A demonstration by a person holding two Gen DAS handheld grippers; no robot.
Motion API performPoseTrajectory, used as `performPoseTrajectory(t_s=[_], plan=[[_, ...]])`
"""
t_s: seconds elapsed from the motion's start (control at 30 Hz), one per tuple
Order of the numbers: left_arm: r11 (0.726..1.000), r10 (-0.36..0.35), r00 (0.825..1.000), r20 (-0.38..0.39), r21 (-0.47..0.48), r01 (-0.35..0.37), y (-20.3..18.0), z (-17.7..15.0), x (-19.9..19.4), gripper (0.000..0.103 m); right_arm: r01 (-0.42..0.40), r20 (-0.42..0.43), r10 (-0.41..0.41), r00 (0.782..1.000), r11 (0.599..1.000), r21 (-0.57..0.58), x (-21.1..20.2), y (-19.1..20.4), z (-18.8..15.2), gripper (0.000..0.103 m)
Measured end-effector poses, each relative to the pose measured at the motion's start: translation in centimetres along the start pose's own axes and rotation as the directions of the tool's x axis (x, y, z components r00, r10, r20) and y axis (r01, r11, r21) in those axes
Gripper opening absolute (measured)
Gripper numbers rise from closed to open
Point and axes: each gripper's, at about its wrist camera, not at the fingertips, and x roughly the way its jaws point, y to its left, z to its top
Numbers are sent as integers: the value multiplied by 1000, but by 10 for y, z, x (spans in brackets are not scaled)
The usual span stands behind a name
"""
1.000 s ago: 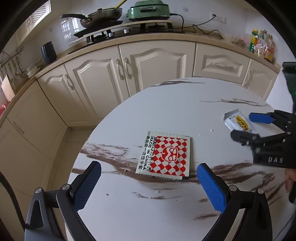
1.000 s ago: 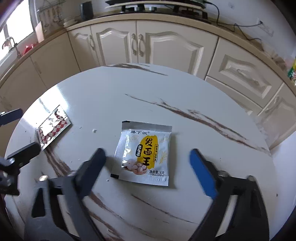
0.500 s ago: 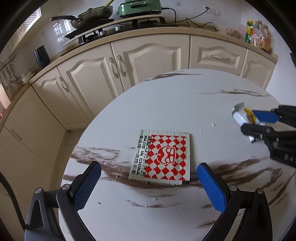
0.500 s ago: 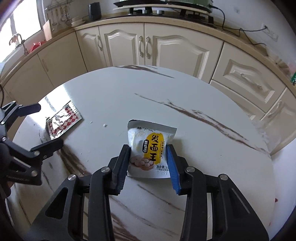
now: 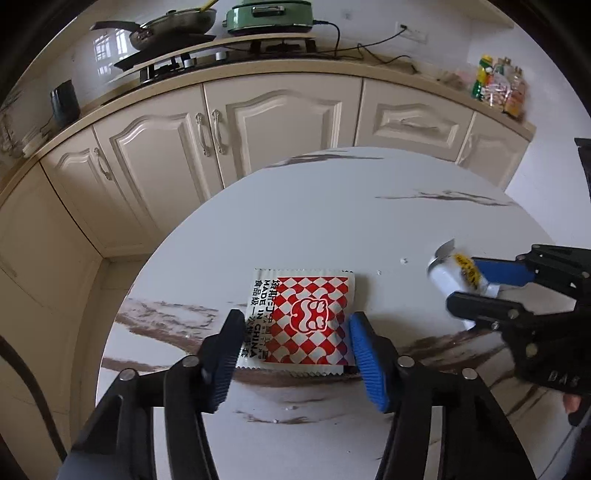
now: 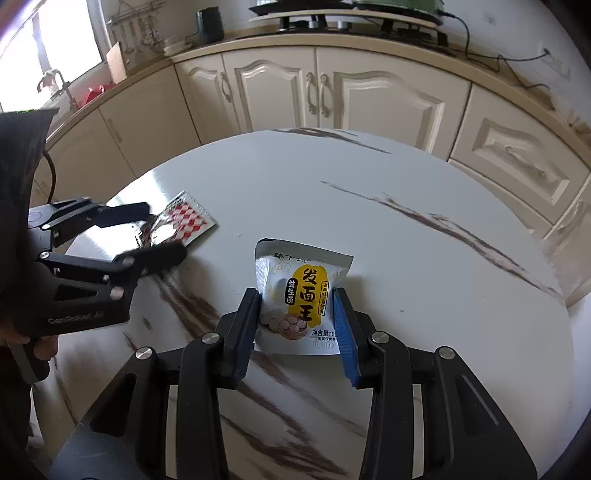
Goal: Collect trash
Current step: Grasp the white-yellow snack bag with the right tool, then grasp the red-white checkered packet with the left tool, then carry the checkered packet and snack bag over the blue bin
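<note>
A red-and-white checked packet (image 5: 301,319) lies on the round marble table (image 5: 332,221). My left gripper (image 5: 295,347) has closed in on the packet's two sides and its pads touch them. In the right wrist view the packet (image 6: 181,223) bows up between the left gripper's fingers (image 6: 147,214). My right gripper (image 6: 297,317) is shut on a white-and-yellow sachet (image 6: 299,299) and holds it a little above the table. The sachet also shows at the right of the left wrist view (image 5: 456,275).
Cream kitchen cabinets (image 5: 258,122) curve behind the table. A stove with a pan (image 5: 173,22) and a green cooker (image 5: 269,14) sits on the counter. Bottles (image 5: 498,85) stand at the counter's right end. A window (image 6: 44,44) is at the left.
My left gripper has closed from wide open onto the checked packet. My right gripper closed on the sachet earlier and has lifted it slightly.
</note>
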Motion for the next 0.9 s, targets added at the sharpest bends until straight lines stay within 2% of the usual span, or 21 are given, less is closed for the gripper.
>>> performPoseTrajectory(t_s=[0.13,0.3,0.33,0.37,0.47,0.67,0.73,0.9], plan=[[1000,-14,1000,7,6,14,3,0,-5,40,-14,0,14,1000,1000,-4,2,11,0,38],[1000,-12,1000,12,10,12,2,-4,-12,31,-26,2,26,1000,1000,1,2,23,-1,38],[999,-31,999,12,8,31,4,-6,-15,5,-28,0,28,1000,1000,0,2,25,-2,37],[998,-63,998,5,-5,63,4,-8,-16,6,-26,3,26,1000,1000,-2,1,28,-3,37],[998,-61,998,-5,-3,61,4,-12,-22,6,-30,9,30,1000,1000,-5,-4,35,-4,37],[994,-103,995,-11,-30,103,5,-23,-44,5,-35,27,35,999,999,0,-23,48,-7,37],[991,-122,993,8,-47,122,7,-29,-64,6,-39,31,39,999,999,6,-29,53,-9,37],[991,-106,991,77,-71,111,18,-47,-124,6,-64,62,64,996,998,-1,-54,77,-16,37]])
